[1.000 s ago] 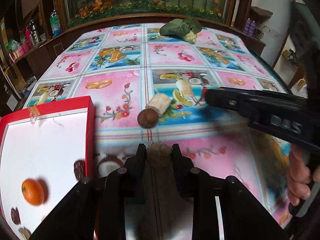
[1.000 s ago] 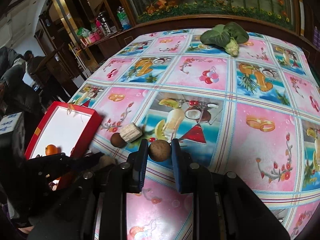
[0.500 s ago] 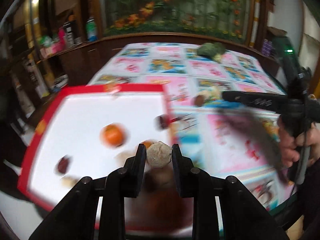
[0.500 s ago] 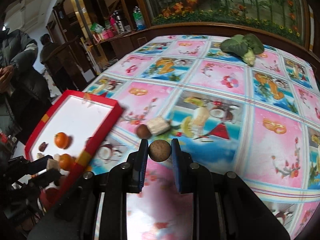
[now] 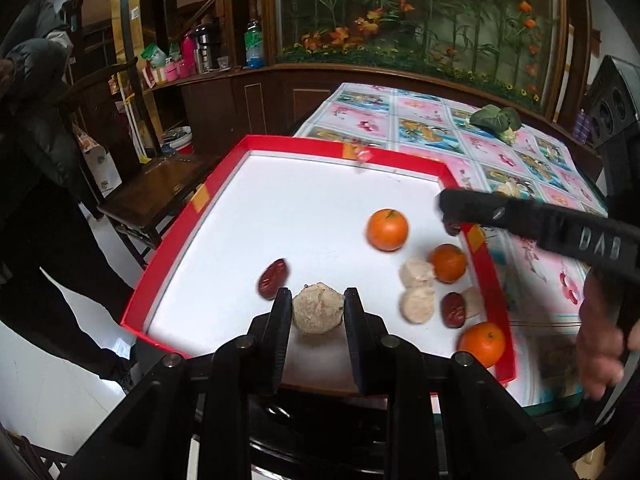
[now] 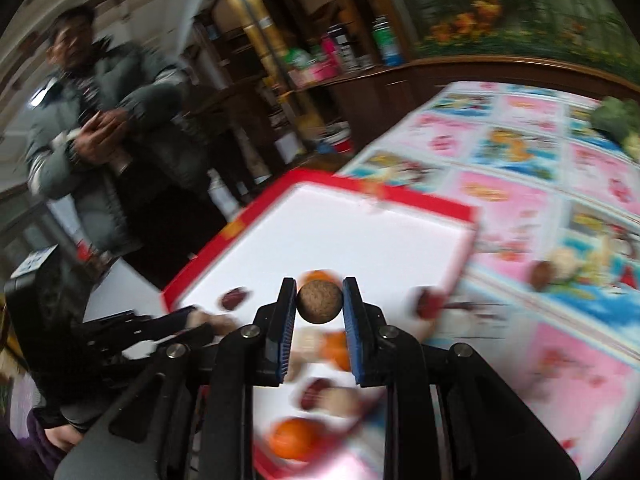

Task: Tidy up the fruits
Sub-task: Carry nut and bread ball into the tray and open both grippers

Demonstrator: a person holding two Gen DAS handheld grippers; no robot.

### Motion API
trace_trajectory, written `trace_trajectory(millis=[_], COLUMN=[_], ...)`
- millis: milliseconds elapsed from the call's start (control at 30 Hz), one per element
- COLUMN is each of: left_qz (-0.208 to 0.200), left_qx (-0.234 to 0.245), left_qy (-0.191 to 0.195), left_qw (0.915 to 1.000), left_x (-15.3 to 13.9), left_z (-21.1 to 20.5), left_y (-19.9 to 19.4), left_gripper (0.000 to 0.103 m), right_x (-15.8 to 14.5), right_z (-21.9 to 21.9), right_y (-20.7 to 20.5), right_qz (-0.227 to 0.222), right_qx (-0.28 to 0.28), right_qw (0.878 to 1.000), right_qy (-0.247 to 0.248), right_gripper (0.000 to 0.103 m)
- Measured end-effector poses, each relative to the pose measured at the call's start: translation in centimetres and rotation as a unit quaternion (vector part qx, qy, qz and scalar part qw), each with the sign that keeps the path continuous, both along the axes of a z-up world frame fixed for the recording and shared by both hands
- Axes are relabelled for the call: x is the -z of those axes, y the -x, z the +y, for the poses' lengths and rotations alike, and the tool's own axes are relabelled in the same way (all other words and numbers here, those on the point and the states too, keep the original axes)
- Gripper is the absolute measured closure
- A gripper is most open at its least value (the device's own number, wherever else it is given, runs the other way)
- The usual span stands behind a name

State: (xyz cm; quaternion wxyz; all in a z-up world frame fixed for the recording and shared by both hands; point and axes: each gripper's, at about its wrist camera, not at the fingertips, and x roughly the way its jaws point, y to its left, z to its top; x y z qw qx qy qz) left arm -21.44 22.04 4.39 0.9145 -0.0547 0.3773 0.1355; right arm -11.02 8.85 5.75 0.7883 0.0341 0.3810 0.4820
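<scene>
Both grippers have swung away from the patterned tablecloth (image 5: 516, 152) and are now hanging over the red-rimmed tray (image 5: 188, 224). From the left wrist, the left gripper (image 5: 318, 312) is clamping a pale, rough round fruit (image 5: 318, 309) above the tray's white floor, near a red date (image 5: 273, 278) and apart from three oranges (one (image 5: 387, 229) sits mid-tray). From the right wrist, blurred by motion, the right gripper (image 6: 319, 307) is pinching a brown round fruit (image 6: 319, 302) over the same tray (image 6: 400, 196). Carrying is nearly over; placing comes next, which I judge calls for lowering each fruit onto bare tray floor before the fingers part, so neither rolls.
</scene>
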Motion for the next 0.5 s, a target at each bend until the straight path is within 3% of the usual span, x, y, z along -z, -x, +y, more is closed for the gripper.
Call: trace_trajectory(millis=[200,500], left_qz=[-0.002,0.017], left_qx=[-0.024,-0.036], left_qy=[0.005,-0.005], left_qw=[0.9997,0.9992], left_x=[0.3,1.4], left_z=[2.4,3.3], left_y=[1.0,0.5], left_gripper=[0.078,0.077], right_x=[1.1,2.3], right_z=[4.9,6.0], right_y=[2.0,4.2], right_qz=[-0.004,-0.009], right_qx=[-0.049,-0.113], right_qw=[0.998,0.991], right_qy=[0.036,0.072], right_gripper=[0.078,0.077])
